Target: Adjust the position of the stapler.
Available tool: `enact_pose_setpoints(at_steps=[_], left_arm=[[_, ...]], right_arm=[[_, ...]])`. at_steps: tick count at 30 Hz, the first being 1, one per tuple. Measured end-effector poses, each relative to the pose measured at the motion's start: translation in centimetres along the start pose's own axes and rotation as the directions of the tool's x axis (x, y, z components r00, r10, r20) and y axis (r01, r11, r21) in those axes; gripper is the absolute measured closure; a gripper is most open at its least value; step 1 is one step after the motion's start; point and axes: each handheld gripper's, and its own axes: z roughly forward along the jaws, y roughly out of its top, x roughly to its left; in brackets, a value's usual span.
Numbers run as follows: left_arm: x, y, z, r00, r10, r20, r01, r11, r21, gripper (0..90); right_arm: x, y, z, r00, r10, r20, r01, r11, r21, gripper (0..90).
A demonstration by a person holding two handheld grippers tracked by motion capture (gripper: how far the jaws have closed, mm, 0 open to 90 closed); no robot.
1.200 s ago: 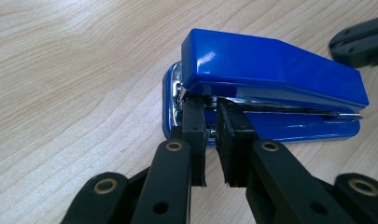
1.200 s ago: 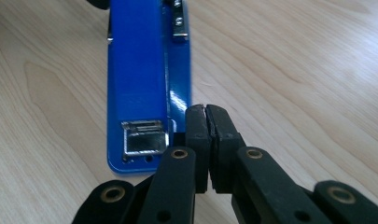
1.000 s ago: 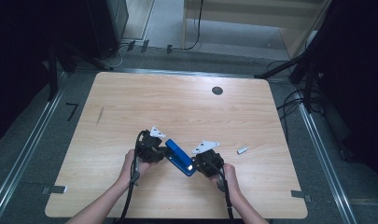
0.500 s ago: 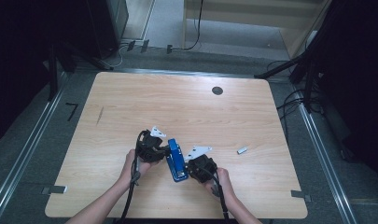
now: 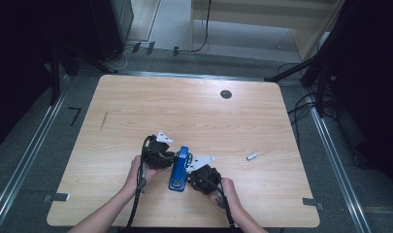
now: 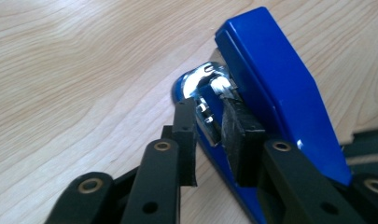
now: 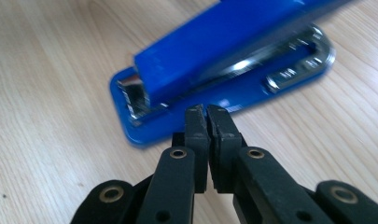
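Stapler [image 5: 178, 168] near worktop's front edge; left tongs [image 6: 210, 122] part-open astride its metal, right tongs [image 7: 207, 113] together. Risk: slips.

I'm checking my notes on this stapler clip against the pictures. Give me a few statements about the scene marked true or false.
1. The stapler is blue. True.
2. The stapler lies on the floor beside the table. False: it lies on the wooden table, between the two grippers.
3. The right gripper has its fingers pressed together with nothing between them. True.
4. The left gripper is far from the stapler. False: its fingers stand at the stapler's metal end, slightly apart, having just been opening.
5. A small light-coloured piece lies on the table to the right of the stapler. True.
6. The table has a round red mat. False: it has a small dark hole.
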Motion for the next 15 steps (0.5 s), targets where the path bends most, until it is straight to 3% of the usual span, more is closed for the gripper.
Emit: enact_pose_setpoints(at_steps=[1,3,5,7,11,15], left_arm=[[0.1,0.0,-0.2,0.9998,-0.008,-0.016,0.008,1.0,-0.002,63.5],[0.3,0.0,-0.6,0.9993,-0.021,-0.03,0.02,0.9997,-0.011,59.8],[0.5,-0.1,-1.1,0.9967,-0.048,-0.065,0.047,0.9987,-0.021,48.8],[0.6,-0.1,-1.5,0.9949,-0.066,-0.077,0.063,0.9974,-0.033,43.4],[-0.1,0.0,-2.2,0.9958,-0.065,-0.065,0.06,0.9956,-0.072,33.2],[-1.4,0.2,-2.1,0.9977,-0.045,-0.049,0.042,0.9962,-0.077,23.9]], right_arm=[[-0.4,-0.2,-0.3,1.0,0.009,0.003,-0.009,1.0,-0.001,86.6],[-1.0,-0.5,-0.9,0.9997,0.022,0.012,-0.021,1.0,-0.001,84.9],[-1.7,-0.9,-1.6,0.9983,0.051,0.027,-0.051,0.999,-0.002,82.0],[-2.7,-1.3,-2.3,0.9968,0.066,0.045,-0.065,0.998,-0.01,78.2],[-4.1,-2.1,-3.7,0.9902,0.117,0.076,-0.117,0.993,-0.005,67.0],[-5.7,-3.3,-5.0,0.9722,0.198,0.124,-0.2,0.98,0.0,48.1]])
